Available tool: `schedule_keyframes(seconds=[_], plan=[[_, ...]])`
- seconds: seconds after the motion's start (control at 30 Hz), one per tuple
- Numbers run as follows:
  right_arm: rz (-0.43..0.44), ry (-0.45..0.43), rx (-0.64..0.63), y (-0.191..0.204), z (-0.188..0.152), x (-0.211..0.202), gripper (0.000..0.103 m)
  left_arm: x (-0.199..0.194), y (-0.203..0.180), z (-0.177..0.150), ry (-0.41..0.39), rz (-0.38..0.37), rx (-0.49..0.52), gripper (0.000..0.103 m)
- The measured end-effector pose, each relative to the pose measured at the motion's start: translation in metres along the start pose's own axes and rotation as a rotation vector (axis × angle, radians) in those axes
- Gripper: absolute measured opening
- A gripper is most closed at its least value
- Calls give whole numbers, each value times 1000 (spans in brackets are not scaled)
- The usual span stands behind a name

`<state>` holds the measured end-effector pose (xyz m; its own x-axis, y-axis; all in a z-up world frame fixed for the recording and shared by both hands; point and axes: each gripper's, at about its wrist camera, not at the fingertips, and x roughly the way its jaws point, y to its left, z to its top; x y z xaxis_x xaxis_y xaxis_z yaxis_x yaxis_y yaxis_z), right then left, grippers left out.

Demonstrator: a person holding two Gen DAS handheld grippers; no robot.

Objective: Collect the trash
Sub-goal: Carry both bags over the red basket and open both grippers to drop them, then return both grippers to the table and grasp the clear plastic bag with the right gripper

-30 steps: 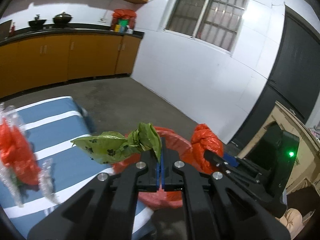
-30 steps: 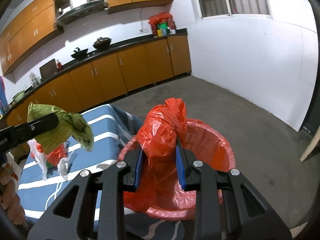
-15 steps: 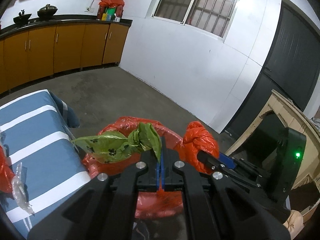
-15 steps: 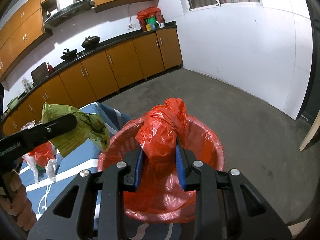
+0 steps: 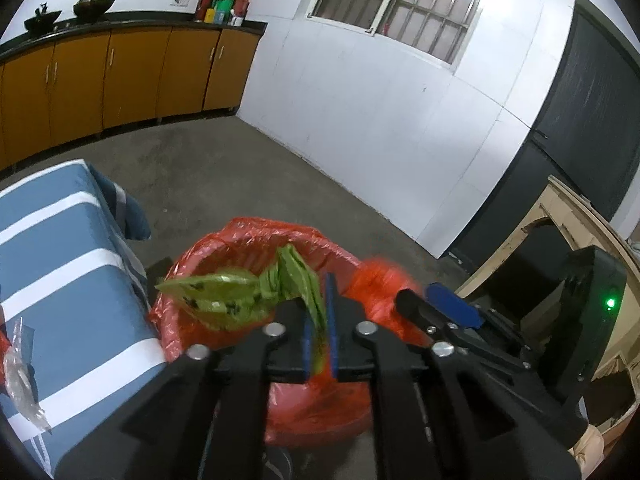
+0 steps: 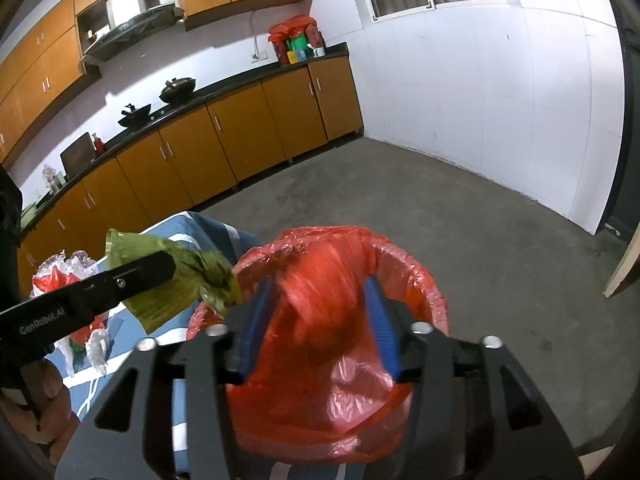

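Observation:
A bin lined with a red bag [image 5: 256, 236] stands on the floor beside the table, its rim also in the right wrist view [image 6: 420, 276]. My left gripper [image 5: 318, 304] hangs over it with its jaws opening. A crumpled green bag [image 5: 232, 300] still sits in the gap between the pads, loose. In the right wrist view that green bag [image 6: 168, 292] pokes out past a left finger [image 6: 136, 274]. My right gripper [image 6: 318, 284] is over the bin too, its jaws opening wide. The knotted red bag [image 6: 320, 280] between them is blurred and free of the pads.
A table with a blue and white striped cloth [image 5: 60, 260] stands left of the bin. Clear and red plastic scraps [image 6: 60, 284] lie on it. A hand [image 6: 52, 400] holds the left gripper. Orange cabinets [image 6: 240, 140], a white wall and a wooden frame [image 5: 560, 216] ring the floor.
Both grippers came down over the bin. Both pairs of jaws, shut on their bags before, have spread apart. The red bag is now blurred between the right pads.

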<state>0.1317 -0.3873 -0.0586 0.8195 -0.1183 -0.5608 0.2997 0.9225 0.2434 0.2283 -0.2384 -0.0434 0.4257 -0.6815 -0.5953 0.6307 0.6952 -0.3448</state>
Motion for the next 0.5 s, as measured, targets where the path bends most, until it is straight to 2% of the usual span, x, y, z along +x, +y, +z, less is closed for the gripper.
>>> schedule_keyframes(seconds=[0.1, 0.3, 0.5], plan=[[-17, 4, -2, -3, -3, 0, 55, -1, 9, -2, 1, 18, -23, 25], [-51, 11, -5, -6, -8, -5, 55, -11, 31, -6, -15, 69, -65, 34], [-67, -11, -65, 6, -4, -11, 55, -37, 43, -16, -72, 189, -41, 47]])
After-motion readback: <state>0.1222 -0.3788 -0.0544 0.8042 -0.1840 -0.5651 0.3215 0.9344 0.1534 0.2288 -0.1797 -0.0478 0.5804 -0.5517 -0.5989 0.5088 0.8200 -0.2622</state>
